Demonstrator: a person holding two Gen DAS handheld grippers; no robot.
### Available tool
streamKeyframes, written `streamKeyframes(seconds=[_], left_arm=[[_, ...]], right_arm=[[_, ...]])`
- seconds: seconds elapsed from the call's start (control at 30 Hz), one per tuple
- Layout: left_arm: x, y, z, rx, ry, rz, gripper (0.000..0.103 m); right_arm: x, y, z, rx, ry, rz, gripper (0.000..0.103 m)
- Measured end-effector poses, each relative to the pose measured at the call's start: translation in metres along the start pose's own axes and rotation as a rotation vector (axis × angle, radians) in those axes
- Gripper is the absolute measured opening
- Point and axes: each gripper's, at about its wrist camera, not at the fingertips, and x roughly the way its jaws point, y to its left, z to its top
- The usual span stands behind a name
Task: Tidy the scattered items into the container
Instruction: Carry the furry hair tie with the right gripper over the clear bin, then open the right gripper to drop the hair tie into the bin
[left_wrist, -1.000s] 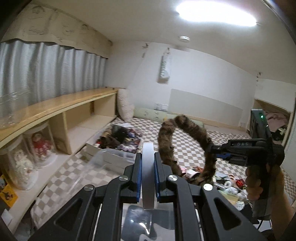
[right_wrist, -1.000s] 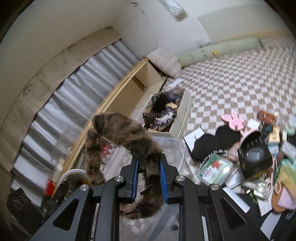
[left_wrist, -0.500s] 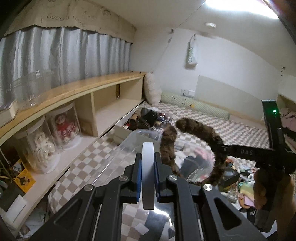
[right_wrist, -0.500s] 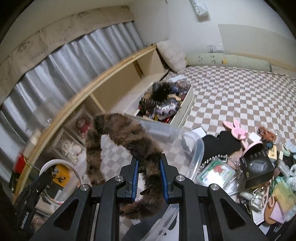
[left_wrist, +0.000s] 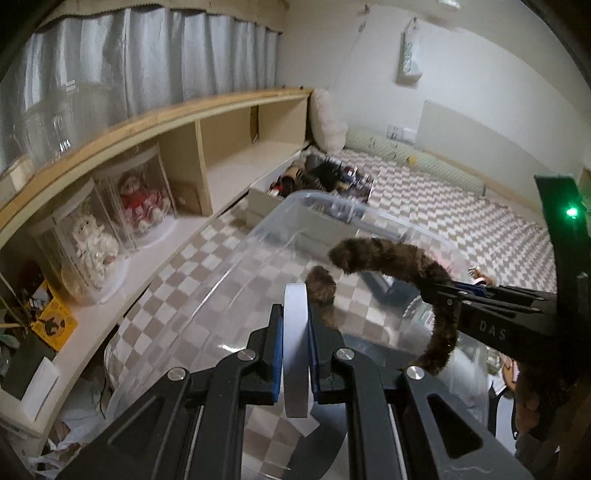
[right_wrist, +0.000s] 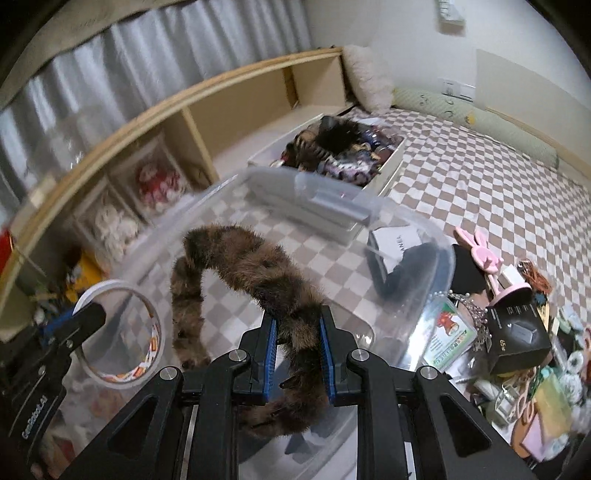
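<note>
The left gripper (left_wrist: 295, 354) is clenched on a roll of white tape (left_wrist: 295, 343), its blue pads pressing the two flat faces so the ring stands on edge between them; in the right wrist view the same roll (right_wrist: 122, 332) shows a printed inner lining and hangs over the near left part of the clear plastic container (right_wrist: 417, 225). The tape looks light and rigid, so a grip across its flat sides should hold well, though the smooth faces could slip if the pinch loosens. The right gripper (right_wrist: 297, 354) is closed around a furry brown headband (right_wrist: 251, 266), taken near one end of its arch, while the free end curls down toward the container floor. Seen from the left wrist, the headband (left_wrist: 391, 258) hovers above the open bin (left_wrist: 258, 236). It appears light, with soft pile over a springy stiff core; the fur compresses, so the hold probably sits firm, and a grip nearer the arch's middle would likely swing less. Beyond the bin lie a white drawer (right_wrist: 391, 170) of dark accessories and a scatter of small items (right_wrist: 517, 332) on the checkered floor.
</note>
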Motion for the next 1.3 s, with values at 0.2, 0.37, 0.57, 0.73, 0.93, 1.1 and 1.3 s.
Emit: streamKeyframes(seconds=[0.2, 0.37, 0.57, 0.73, 0.93, 1.1, 1.3], left_arm=[[0.014, 0.004, -0.006, 0.000, 0.056, 0.015, 0.012], [0.024, 0.005, -0.011, 0.023, 0.084, 0.047, 0.012], [0.028, 0.012, -0.013, 0.005, 0.115, 0.034, 0.012], [0.029, 0.015, -0.014, -0.004, 0.128, 0.027, 0.012], [0.030, 0.016, -0.014, -0.009, 0.140, 0.028, 0.012], [0.031, 0.020, -0.012, -0.008, 0.142, 0.028, 0.012], [0.030, 0.019, -0.012, -0.012, 0.138, 0.037, 0.012]], right_arm=[[0.013, 0.012, -0.006, -0.087, 0.048, -0.028, 0.022], [0.017, 0.020, -0.009, -0.147, 0.073, -0.055, 0.022], [0.016, 0.027, -0.012, -0.185, 0.096, -0.059, 0.022], [0.016, 0.029, -0.014, -0.214, 0.115, -0.074, 0.022], [0.009, 0.033, -0.013, -0.239, 0.101, -0.090, 0.022], [0.006, 0.037, -0.013, -0.257, 0.095, -0.098, 0.022], [0.007, 0.037, -0.013, -0.256, 0.101, -0.103, 0.022]])
